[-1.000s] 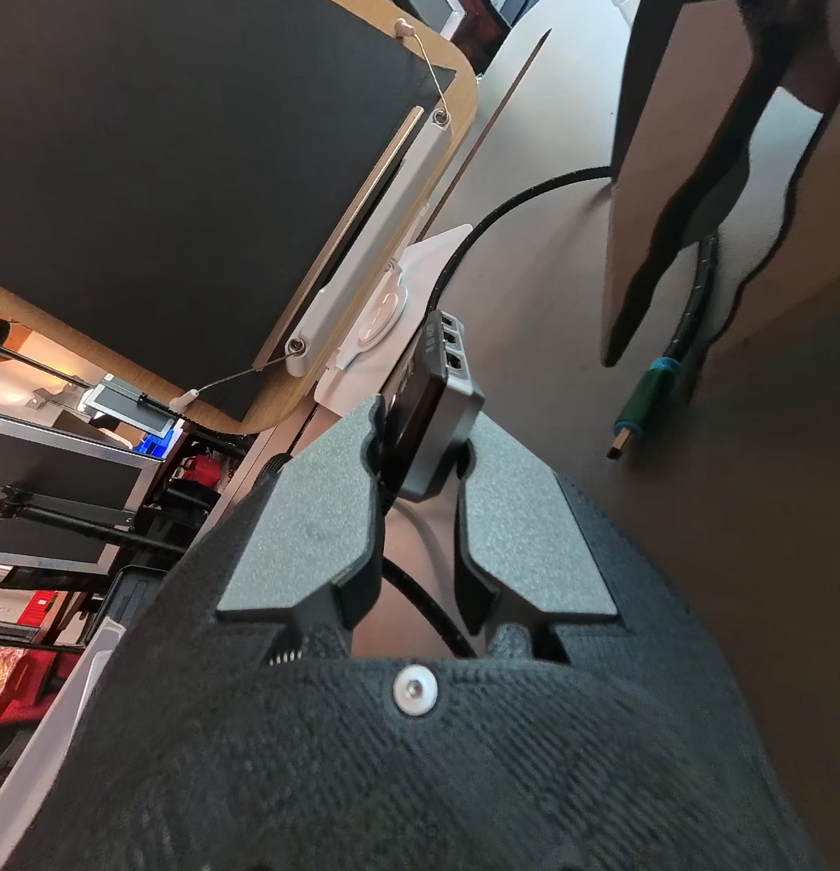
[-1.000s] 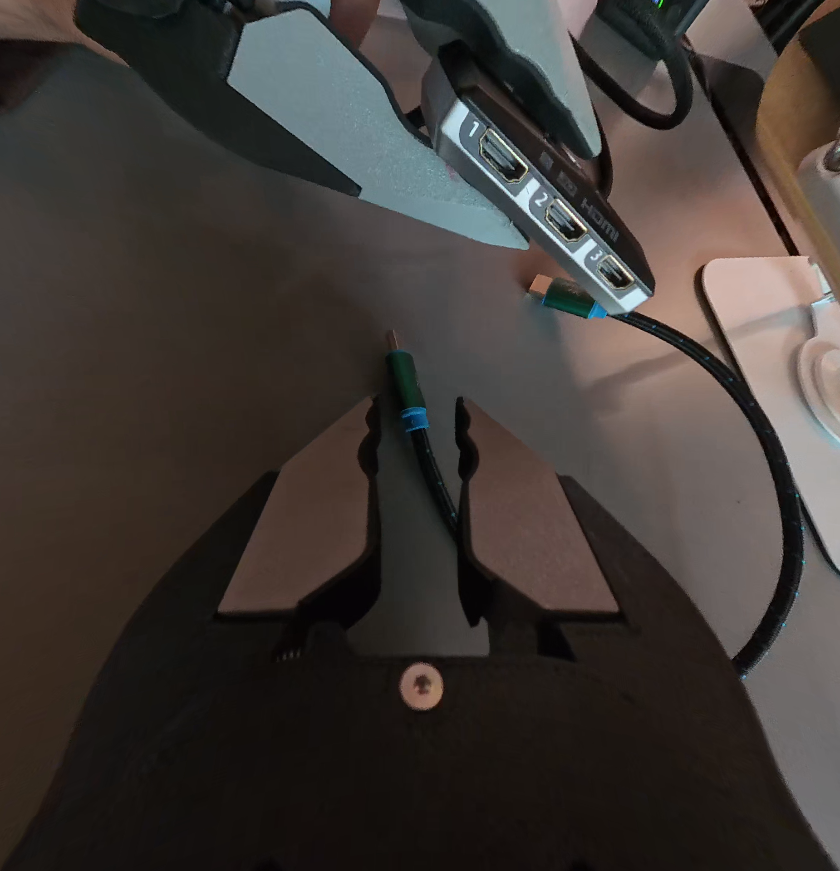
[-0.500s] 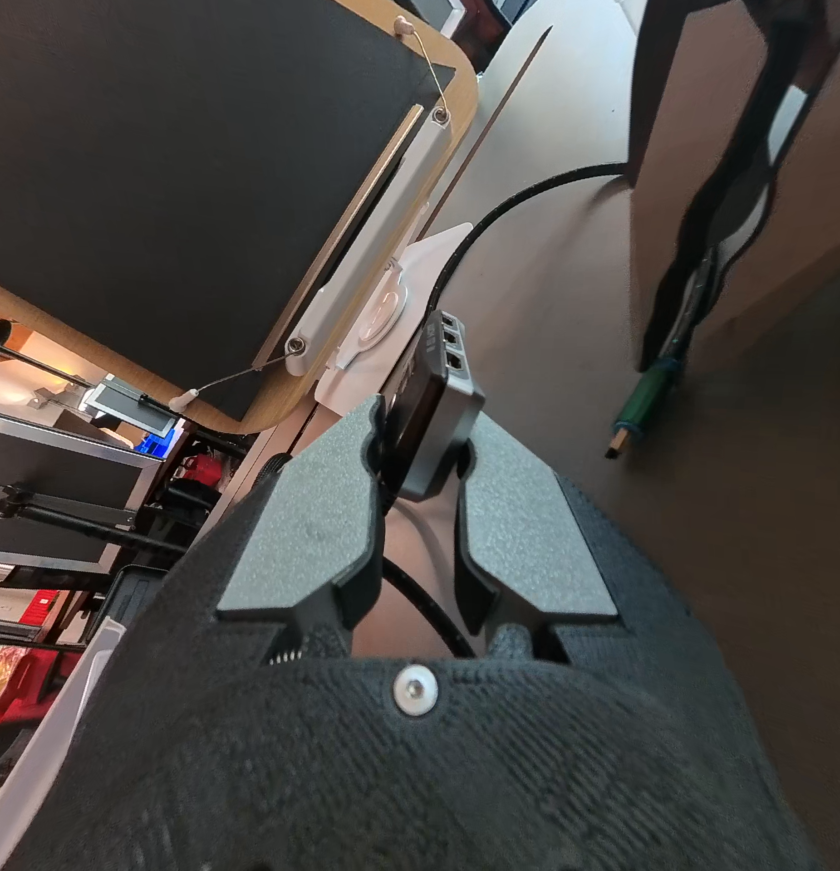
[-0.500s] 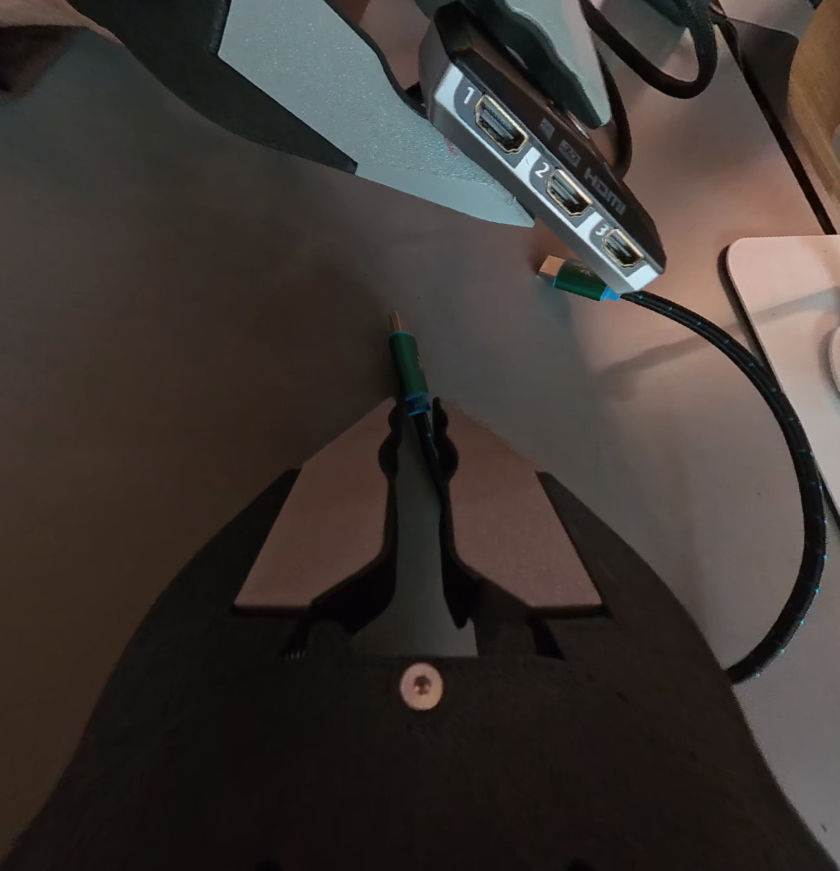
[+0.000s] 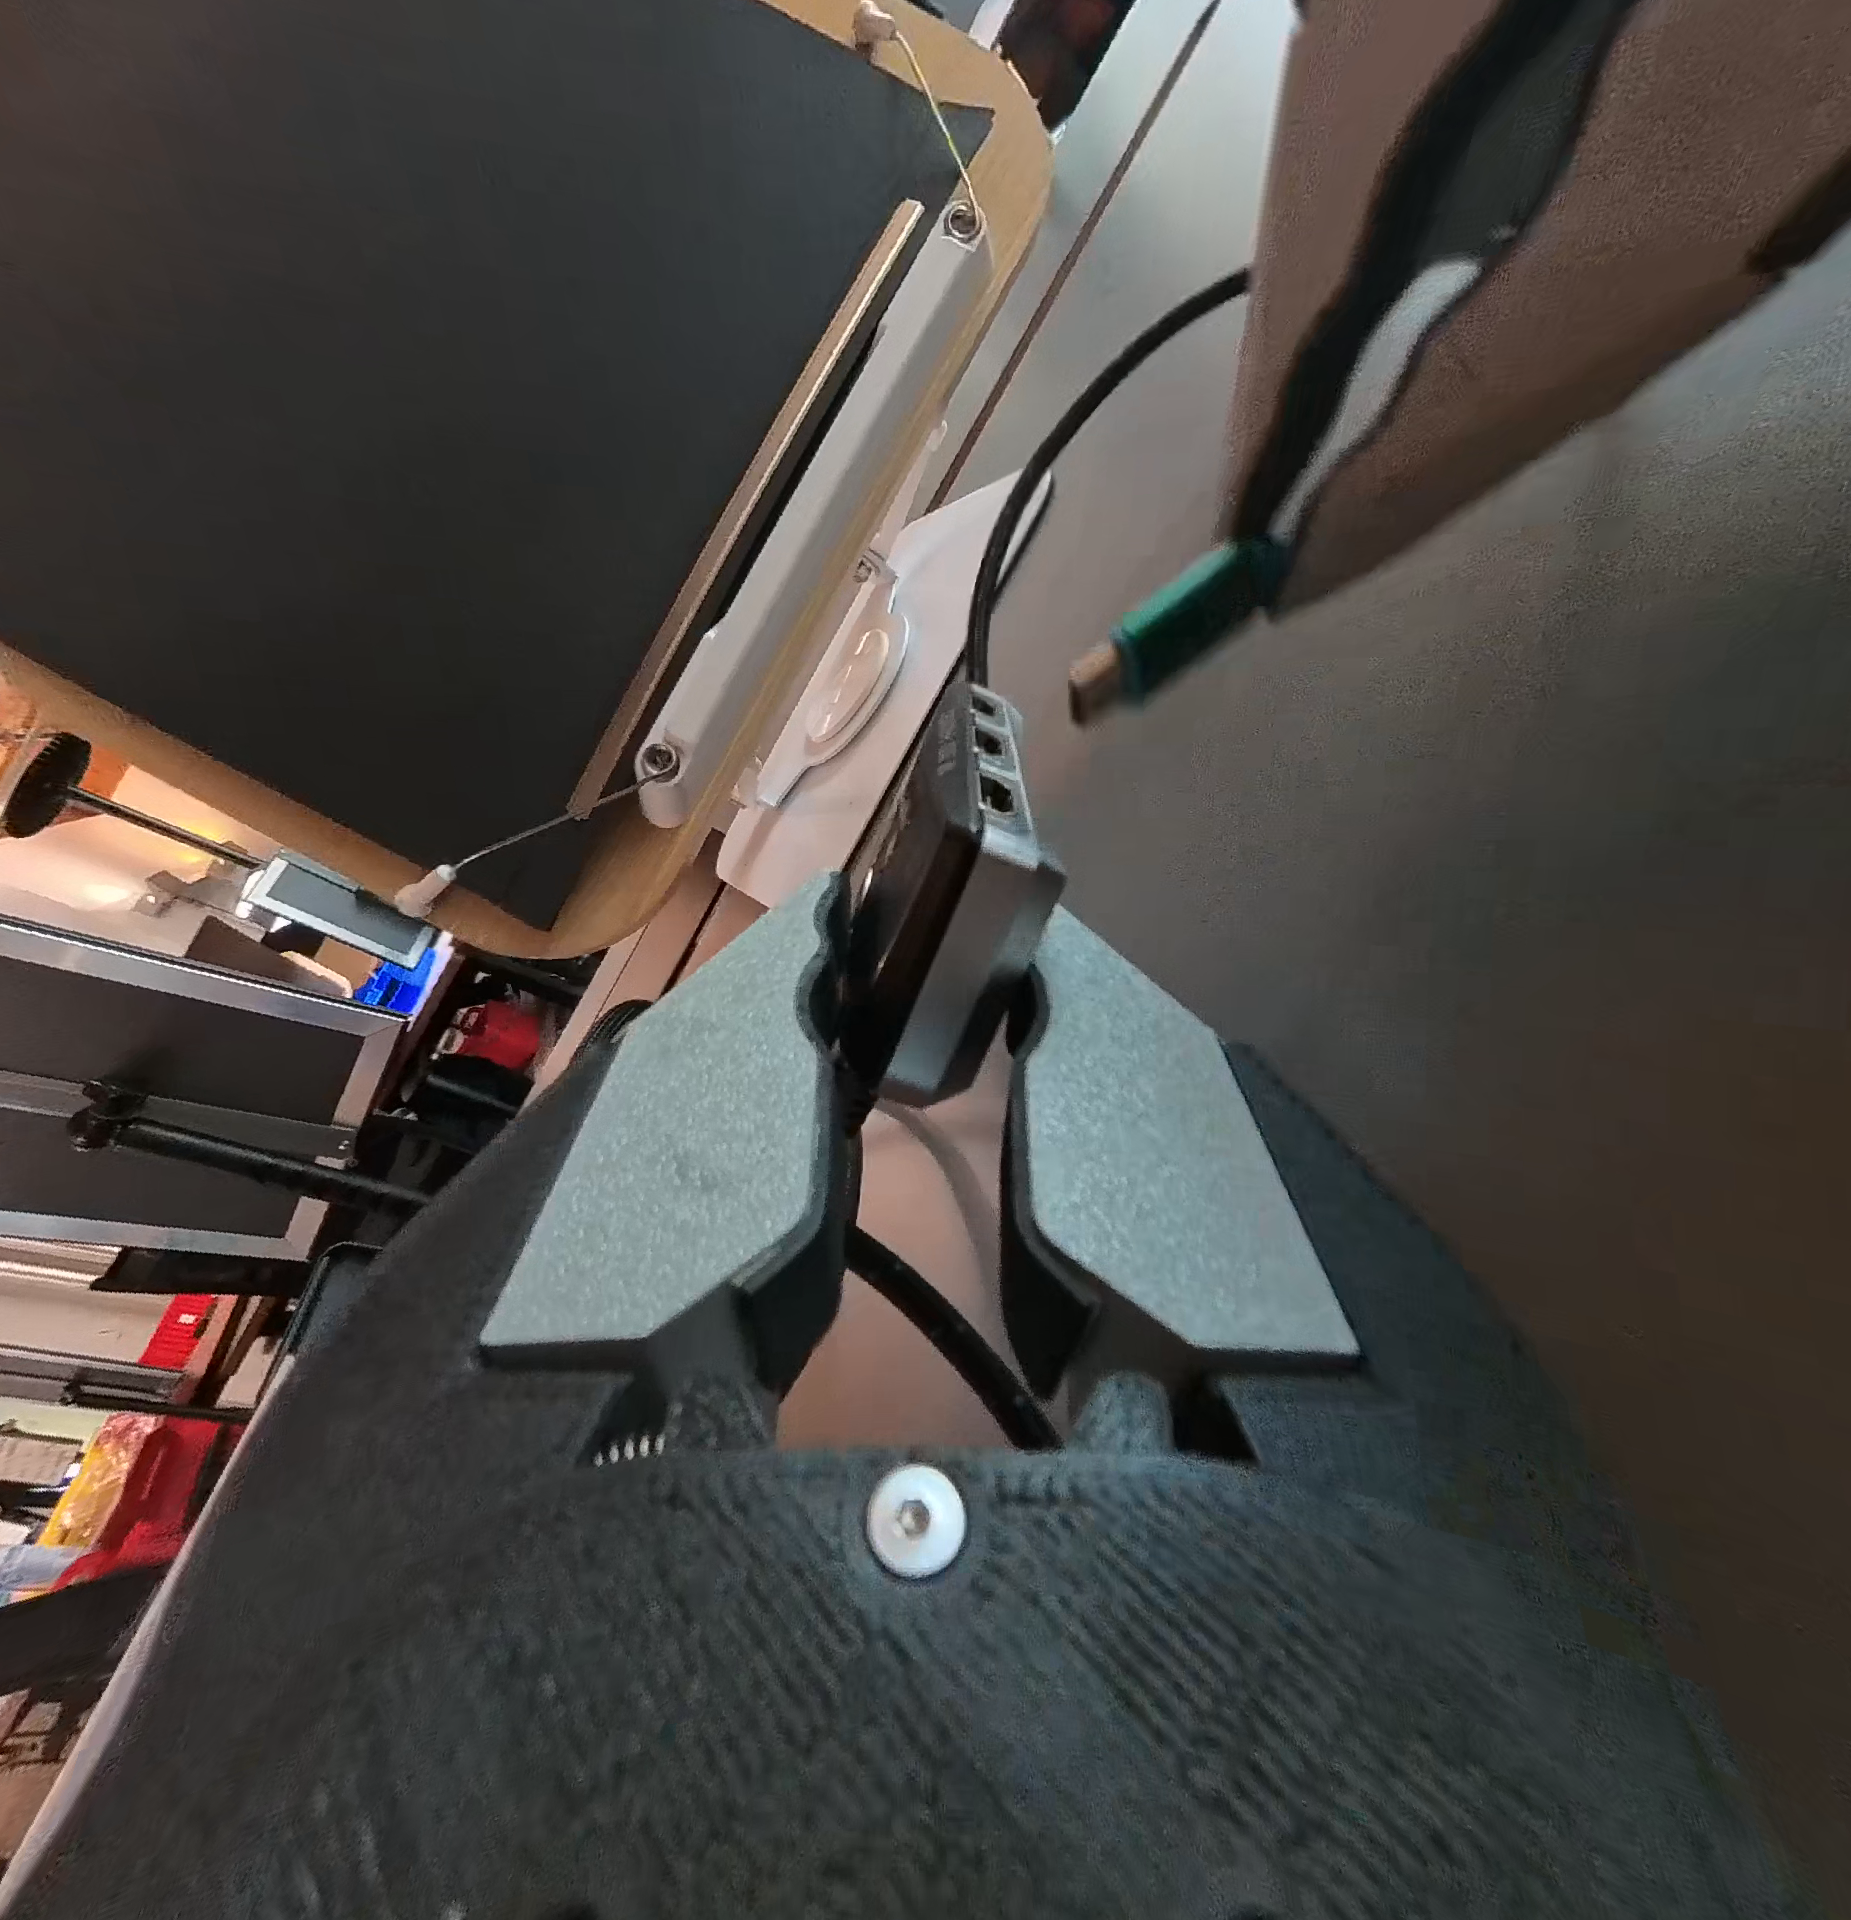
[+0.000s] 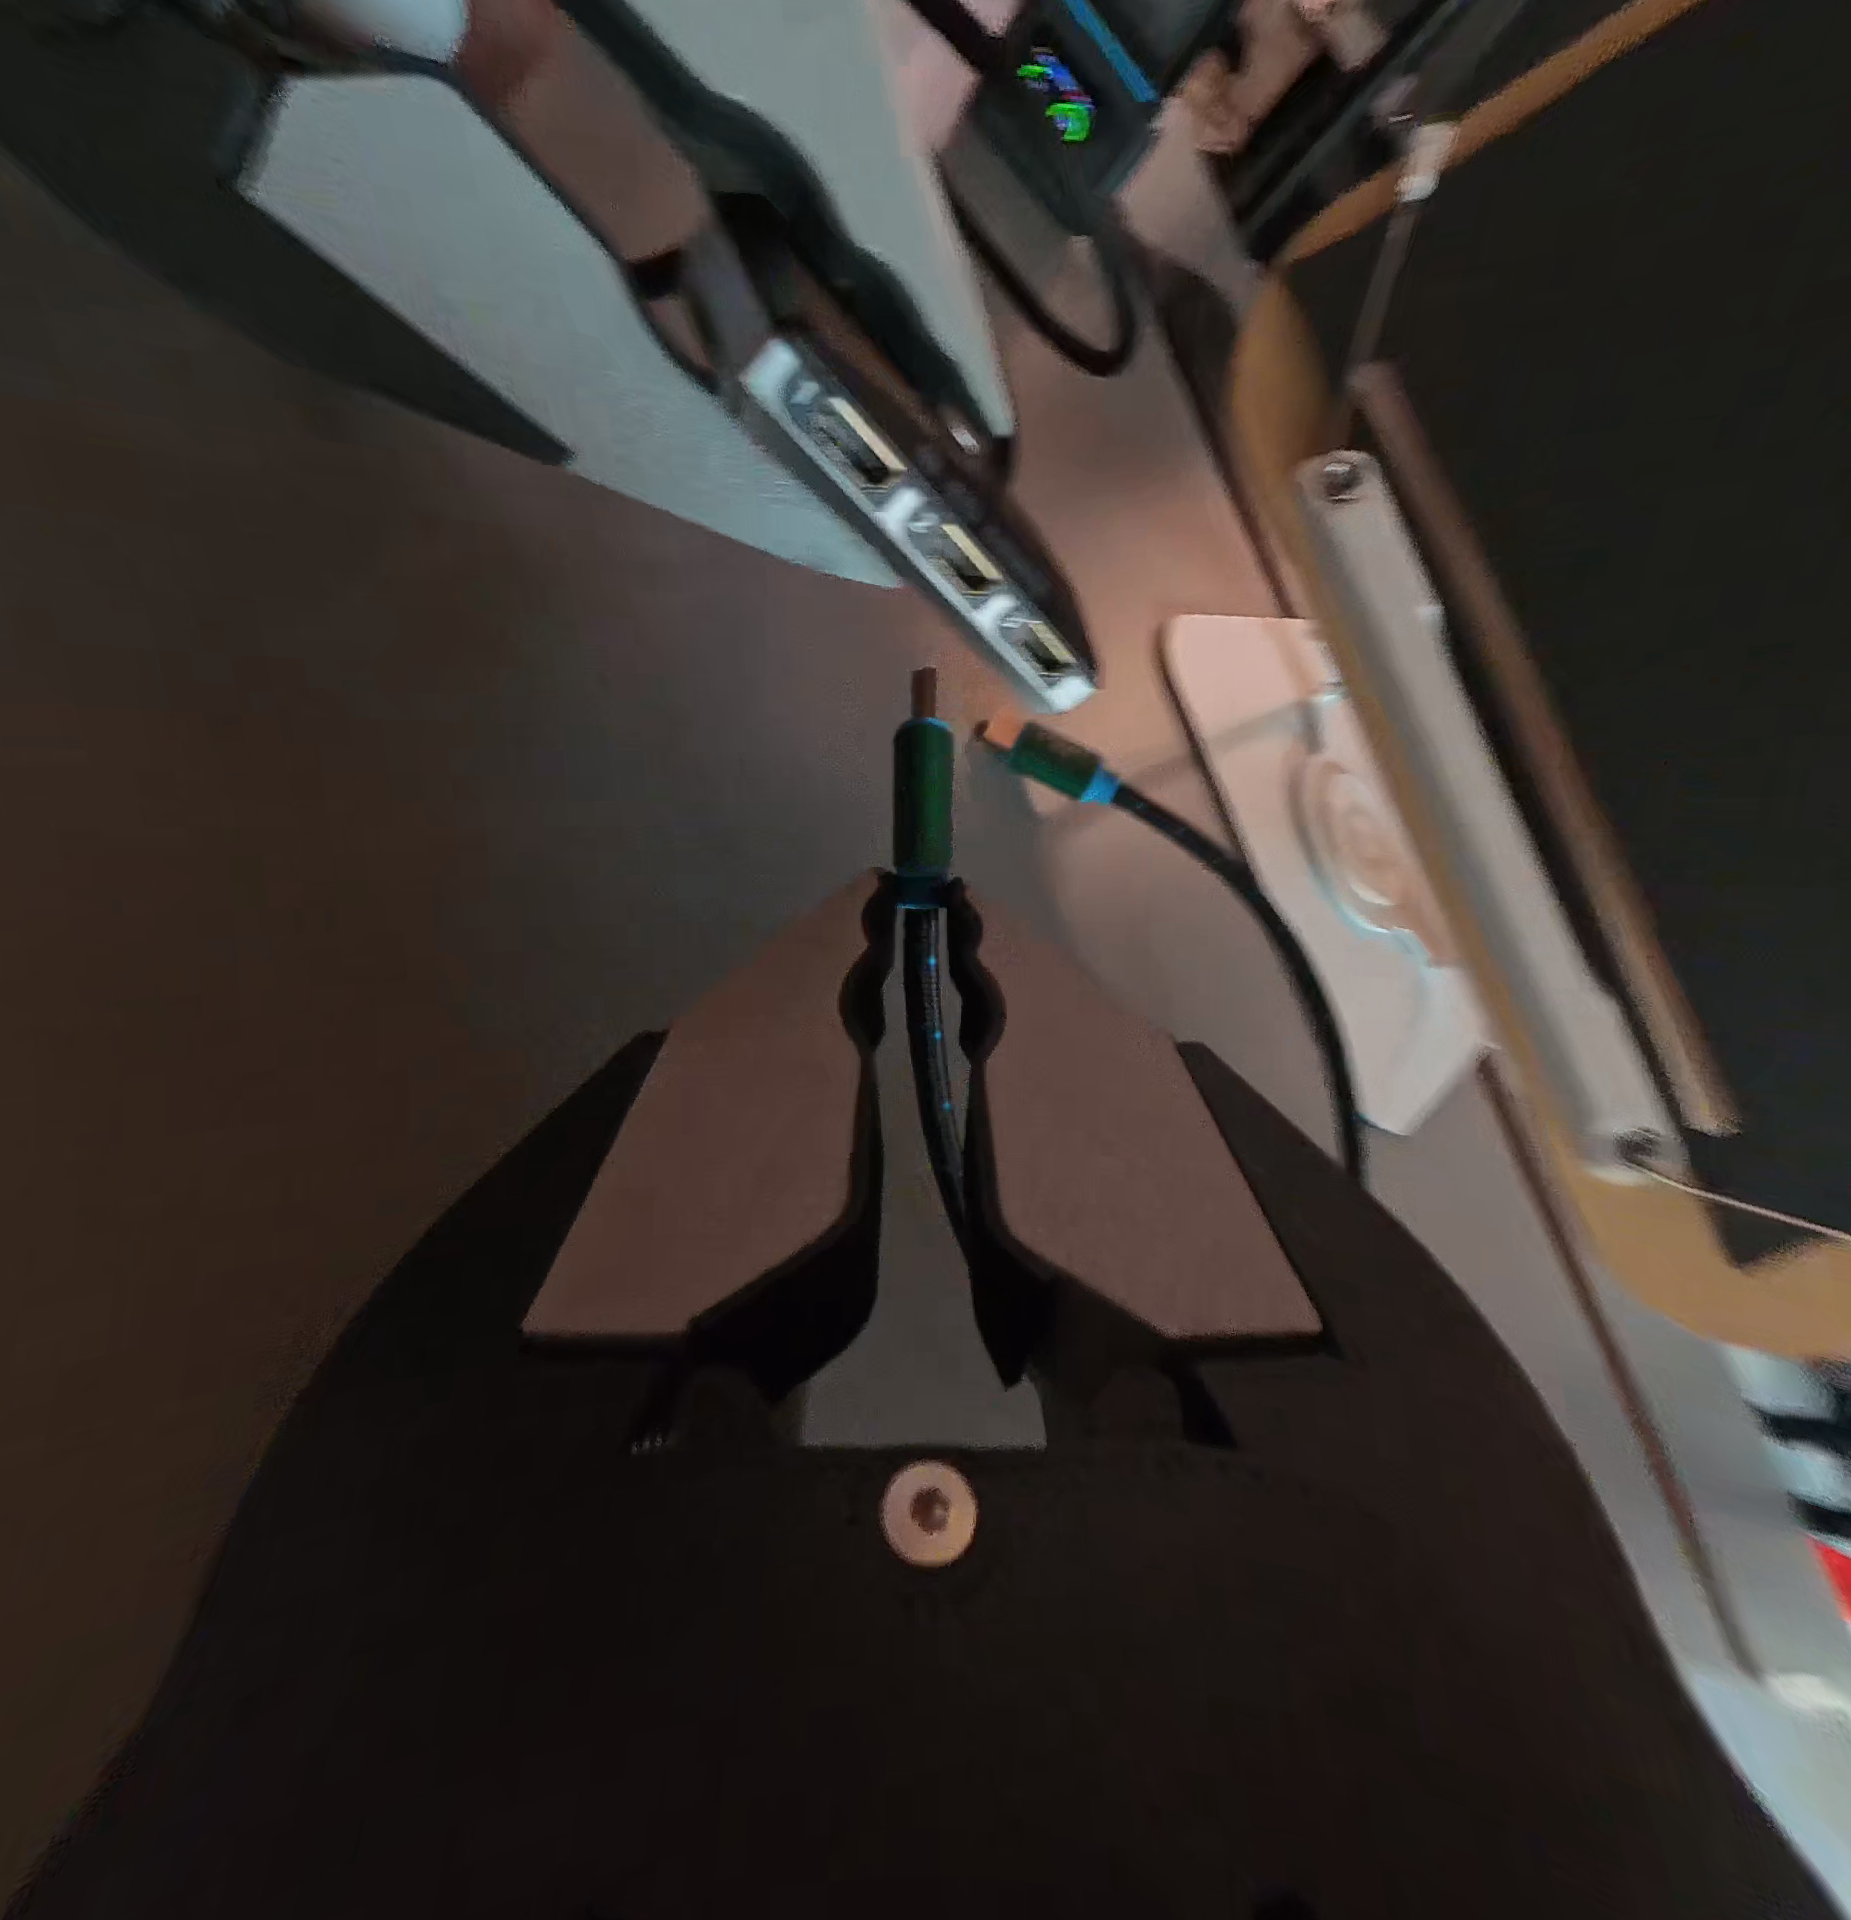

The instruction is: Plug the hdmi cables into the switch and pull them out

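My left gripper is shut on the grey HDMI switch and holds it above the grey desk, its three empty ports facing away. The switch also shows in the right wrist view, held by the left gripper. My right gripper is shut on a braided black cable just behind its green HDMI plug, lifted off the desk, plug tip pointing toward the switch's ports. In the left wrist view that plug hangs in the air just right of the switch. A second green HDMI plug lies on the desk under the switch.
A black monitor with a wooden frame and a white stand base stands along the desk's right side in the right wrist view. A black cable runs across the desk. Shelves with red and blue items lie beyond the desk edge. Across from one pair of fingers to the other is roughly 8 cm.
My right gripper closed on the cable behind the green plug, lifted it off the desk and carried it toward the switch. The left gripper still holds the switch.
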Tool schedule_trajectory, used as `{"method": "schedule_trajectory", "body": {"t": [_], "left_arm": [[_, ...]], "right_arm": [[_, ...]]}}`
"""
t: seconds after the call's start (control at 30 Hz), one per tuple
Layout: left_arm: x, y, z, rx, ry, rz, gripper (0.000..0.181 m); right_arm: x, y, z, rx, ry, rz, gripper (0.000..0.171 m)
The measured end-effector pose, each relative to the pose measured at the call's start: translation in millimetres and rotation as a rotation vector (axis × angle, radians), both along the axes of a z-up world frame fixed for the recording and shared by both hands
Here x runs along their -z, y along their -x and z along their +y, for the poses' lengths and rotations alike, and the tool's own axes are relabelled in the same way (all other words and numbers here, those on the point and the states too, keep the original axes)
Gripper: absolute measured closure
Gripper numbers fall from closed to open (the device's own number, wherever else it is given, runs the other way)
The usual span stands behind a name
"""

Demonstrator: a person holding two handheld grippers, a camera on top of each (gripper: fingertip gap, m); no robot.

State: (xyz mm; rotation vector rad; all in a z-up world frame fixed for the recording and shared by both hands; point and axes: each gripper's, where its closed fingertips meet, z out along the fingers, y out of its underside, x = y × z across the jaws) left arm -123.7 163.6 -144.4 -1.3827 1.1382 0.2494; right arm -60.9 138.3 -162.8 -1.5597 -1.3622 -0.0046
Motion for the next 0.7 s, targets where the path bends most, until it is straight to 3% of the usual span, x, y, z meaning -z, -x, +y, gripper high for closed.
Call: {"method": "schedule_trajectory", "body": {"t": [0.17, 0.33, 0.7], "left_arm": [[2, 0, 0, -0.006, -0.010, 0.026, 0.154], [2, 0, 1, -0.015, -0.016, 0.032, 0.154], [7, 6, 4, -0.059, 0.060, 0.021, 0.154]], "right_arm": [[-17, -20, 20, 0.165, -0.319, -0.207, 0.165], [-28, -6, 15, 0.175, -0.603, -0.430, 0.165], [-32, 12, 9, 0.226, -0.818, -0.656, 0.166]]}}
